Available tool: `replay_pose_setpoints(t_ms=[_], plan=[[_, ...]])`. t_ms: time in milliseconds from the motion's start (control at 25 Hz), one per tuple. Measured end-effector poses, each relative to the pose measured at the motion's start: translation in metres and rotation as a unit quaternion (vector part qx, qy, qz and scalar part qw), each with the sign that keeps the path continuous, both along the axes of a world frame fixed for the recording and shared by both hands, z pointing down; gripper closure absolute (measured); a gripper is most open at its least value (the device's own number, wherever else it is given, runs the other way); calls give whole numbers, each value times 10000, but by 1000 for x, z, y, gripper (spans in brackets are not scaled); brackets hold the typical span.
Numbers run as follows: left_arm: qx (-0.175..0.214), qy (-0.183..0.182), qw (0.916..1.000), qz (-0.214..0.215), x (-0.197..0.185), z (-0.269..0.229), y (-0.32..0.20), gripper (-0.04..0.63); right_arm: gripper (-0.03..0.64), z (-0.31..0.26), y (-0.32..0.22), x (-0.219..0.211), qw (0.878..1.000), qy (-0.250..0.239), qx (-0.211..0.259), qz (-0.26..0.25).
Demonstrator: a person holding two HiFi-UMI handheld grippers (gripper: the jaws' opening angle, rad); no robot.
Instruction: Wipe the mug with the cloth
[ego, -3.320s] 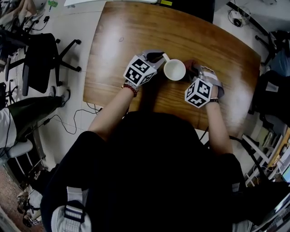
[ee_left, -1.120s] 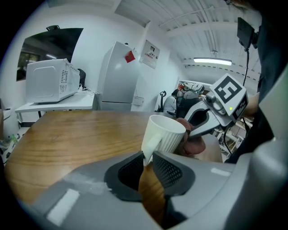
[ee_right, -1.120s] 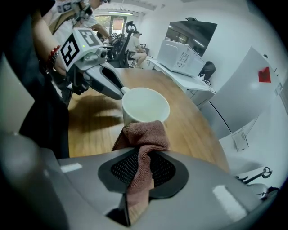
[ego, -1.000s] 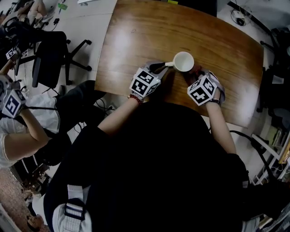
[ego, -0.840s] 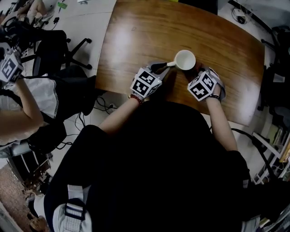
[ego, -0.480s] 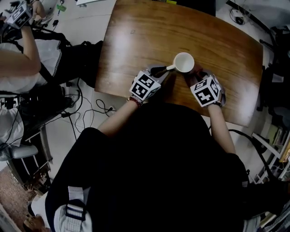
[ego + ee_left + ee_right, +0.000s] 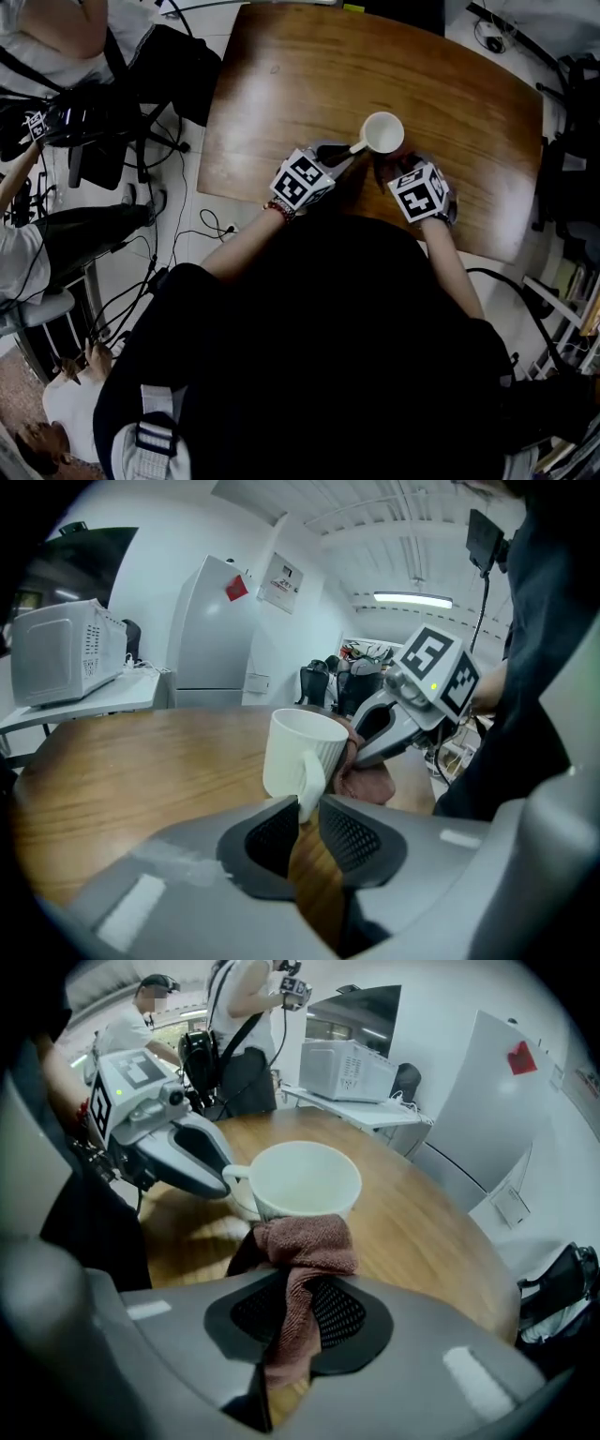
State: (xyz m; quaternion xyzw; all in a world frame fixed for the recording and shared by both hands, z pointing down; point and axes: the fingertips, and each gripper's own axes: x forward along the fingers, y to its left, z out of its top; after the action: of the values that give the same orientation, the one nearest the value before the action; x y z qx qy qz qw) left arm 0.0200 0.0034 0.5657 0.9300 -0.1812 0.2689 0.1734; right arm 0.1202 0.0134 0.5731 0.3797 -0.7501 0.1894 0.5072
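White mug (image 7: 382,132) upright, cloth (image 7: 305,1241) touching.

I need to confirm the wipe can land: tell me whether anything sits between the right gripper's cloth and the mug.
Nothing visible does. The cloth pinched in the right gripper bunches straight against the mug; the left gripper holds the handle on the other side.

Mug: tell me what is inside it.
Nothing shows inside the mug: the head view looks down on a bare white interior. In the right gripper view, the near wall and the cloth bunched against it hide the bottom.
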Motion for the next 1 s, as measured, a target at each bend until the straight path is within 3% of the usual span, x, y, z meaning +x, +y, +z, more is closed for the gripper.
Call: replay_pose_setpoints(t_ms=[280,520,600,720,1000], plan=[[-59,-39,9999,114,21,5,0,520,553,24,-2,26,9992,180,-345,-14],[-126,27,9995,305,40,34,-10,520,554,1,-10,20,9895,-1226,-339,685],[-111,76,9991,391,44,37,-15,520,554,3,-13,15,9863,-1403,-390,778],[-125,144,9980,610,57,24,-8,521,554,7,-7,23,9876,-1220,-484,856],[-328,80,9977,586,57,11,4,536,554,38,-6,14,9900,-1004,-864,491]])
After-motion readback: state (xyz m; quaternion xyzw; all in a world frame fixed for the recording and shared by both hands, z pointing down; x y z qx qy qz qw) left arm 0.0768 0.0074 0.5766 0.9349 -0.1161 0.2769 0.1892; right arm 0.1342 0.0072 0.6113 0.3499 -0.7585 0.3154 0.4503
